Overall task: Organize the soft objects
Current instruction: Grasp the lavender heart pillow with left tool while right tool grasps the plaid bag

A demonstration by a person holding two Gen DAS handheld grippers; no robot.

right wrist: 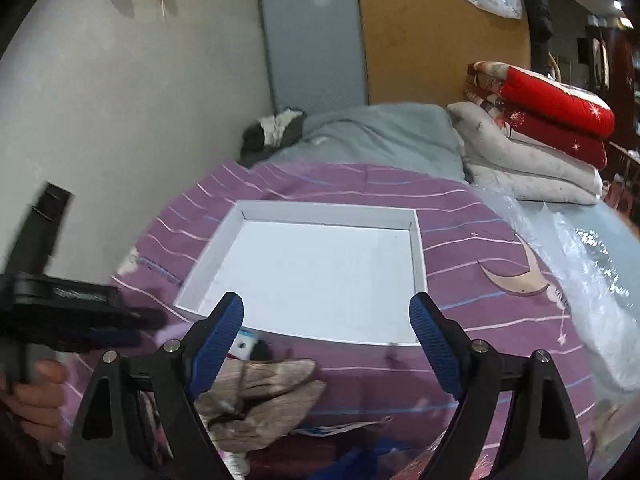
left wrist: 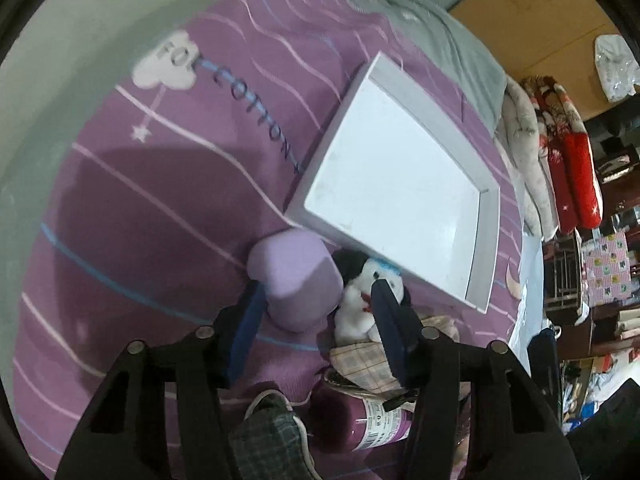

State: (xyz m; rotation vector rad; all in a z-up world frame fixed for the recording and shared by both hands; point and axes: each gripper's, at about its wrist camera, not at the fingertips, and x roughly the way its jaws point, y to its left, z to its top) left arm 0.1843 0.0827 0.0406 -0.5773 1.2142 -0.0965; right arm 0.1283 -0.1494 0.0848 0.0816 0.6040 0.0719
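A: What does the left tool point(left wrist: 318, 294) have between its blue-padded fingers?

B: Its fingers stand spread on either side of a soft lilac rounded plush block point(left wrist: 298, 278); the left finger lies against the block's side, while the right finger overlaps a small black-and-white plush penguin point(left wrist: 360, 292) just beside the block; whether it presses on either I cannot tell.

A: And where do those soft things lie?

B: On the purple striped bedspread point(left wrist: 160, 200) of the bed, right at the near corner of the shallow white rectangular cardboard tray point(left wrist: 486, 240); the penguin's head touches or nearly touches the tray's edge; the tray's inside shows only its white floor.

A: The right tool point(right wrist: 326, 320)?

B: Spread wide and holding nothing; it hovers over the near edge of the same tray point(right wrist: 418, 248); below its left finger lies a crumpled beige checked cloth point(right wrist: 260, 396) on the bedspread point(right wrist: 460, 264).

A: Anything else nearby?

B: In the left wrist view, a beige checked cloth point(left wrist: 360, 364) below the penguin, a dark plaid fabric item point(left wrist: 272, 436), and a maroon piece with a white printed label point(left wrist: 360, 420); at the far end of the bed, a grey pillow point(right wrist: 380, 136) and a stack of folded red and off-white quilts point(right wrist: 536, 136); clear crinkled plastic point(right wrist: 580, 264) lies at the right of the bed.
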